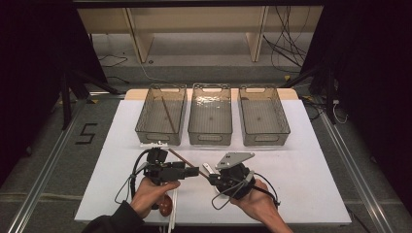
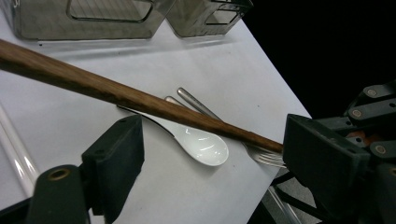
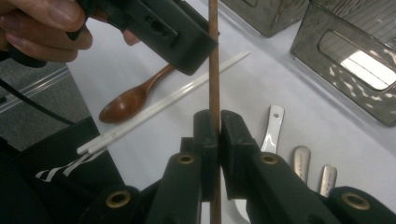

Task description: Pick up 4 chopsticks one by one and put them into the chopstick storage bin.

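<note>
Chopstick [image 3: 214, 74], brown wood, is clenched between my right fingers [image 3: 217, 135]; in the right gripper view it runs straight up out of the pinch and passes just beside one pad of the left fingers [image 2: 210, 154]. Left fingers are released: in the left gripper view the stick crosses the gap between the two pads at a slant, its thin tip meeting the inner face of the right-hand pad, the other pad well clear of it. So right is the only real grip I see on it.

Below the stick, between the left pads, lying on the desk [image 2: 187, 60]: a white ceramic spoon [image 2: 201, 147], and a metal fork [image 2: 261, 157] with another metal handle beside it. On the far side of my right fingers sit a brown wooden spoon [image 3: 133, 95] and a pair of white chopsticks [image 3: 163, 105], both flat on the desk, the spoon's handle touching or crossing the white pair.

High view: both grippers near the desk's front edge, fingertips pointed at each other. Three clear bins [image 1: 210, 114] in a row beyond the fingers; the left one holds another brown stick [image 1: 168, 114].
</note>
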The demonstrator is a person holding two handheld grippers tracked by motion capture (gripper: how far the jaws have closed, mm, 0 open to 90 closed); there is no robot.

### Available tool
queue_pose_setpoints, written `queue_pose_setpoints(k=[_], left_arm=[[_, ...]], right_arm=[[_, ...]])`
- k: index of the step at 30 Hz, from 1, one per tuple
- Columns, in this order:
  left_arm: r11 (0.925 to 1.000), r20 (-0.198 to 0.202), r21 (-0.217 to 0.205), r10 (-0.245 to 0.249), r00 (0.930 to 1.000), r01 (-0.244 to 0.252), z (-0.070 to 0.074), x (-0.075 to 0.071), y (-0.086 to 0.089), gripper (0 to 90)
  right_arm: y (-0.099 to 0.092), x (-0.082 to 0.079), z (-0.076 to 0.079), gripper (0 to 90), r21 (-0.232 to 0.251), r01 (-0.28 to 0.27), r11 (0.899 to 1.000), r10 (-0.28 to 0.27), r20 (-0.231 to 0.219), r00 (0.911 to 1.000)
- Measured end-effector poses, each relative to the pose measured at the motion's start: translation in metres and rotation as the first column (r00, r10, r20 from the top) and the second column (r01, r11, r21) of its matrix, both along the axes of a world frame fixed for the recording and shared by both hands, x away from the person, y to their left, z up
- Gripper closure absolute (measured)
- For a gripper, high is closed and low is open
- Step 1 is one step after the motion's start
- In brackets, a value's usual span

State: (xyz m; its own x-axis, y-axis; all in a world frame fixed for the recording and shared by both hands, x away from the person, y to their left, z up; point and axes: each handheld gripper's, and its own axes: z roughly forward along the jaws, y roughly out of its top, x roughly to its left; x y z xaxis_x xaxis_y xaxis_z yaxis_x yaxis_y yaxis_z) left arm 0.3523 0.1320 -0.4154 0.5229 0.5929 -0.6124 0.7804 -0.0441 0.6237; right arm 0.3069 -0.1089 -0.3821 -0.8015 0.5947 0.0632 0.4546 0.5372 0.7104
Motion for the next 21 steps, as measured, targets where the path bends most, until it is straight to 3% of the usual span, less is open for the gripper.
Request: queue_pose_setpoints(k=[7,13,21], left_arm=[[0.9991,-0.004,-0.039,0.014,0.9999,-0.014,0.0014,0.0011,0.0005,33.3],[0.9966,-0.022,-0.078,0.023,0.9995,-0.024,0.0008,0.0012,0.0028,51.2],[0.9861,-0.052,-0.164,0.019,0.9985,-0.028,0.0,0.0029,0.0072,69.1]], right_arm=[[0.0022,-0.0018,-0.0007,86.3,0.011,-0.009,1.0,0.008,0.012,0.9999],[0.0018,-0.0019,-0.0024,86.2,0.015,-0.006,1.0,0.006,0.01,0.9999],[0.0015,-0.0015,-0.005,86.2,0.028,-0.006,1.0,0.006,0.003,1.0]])
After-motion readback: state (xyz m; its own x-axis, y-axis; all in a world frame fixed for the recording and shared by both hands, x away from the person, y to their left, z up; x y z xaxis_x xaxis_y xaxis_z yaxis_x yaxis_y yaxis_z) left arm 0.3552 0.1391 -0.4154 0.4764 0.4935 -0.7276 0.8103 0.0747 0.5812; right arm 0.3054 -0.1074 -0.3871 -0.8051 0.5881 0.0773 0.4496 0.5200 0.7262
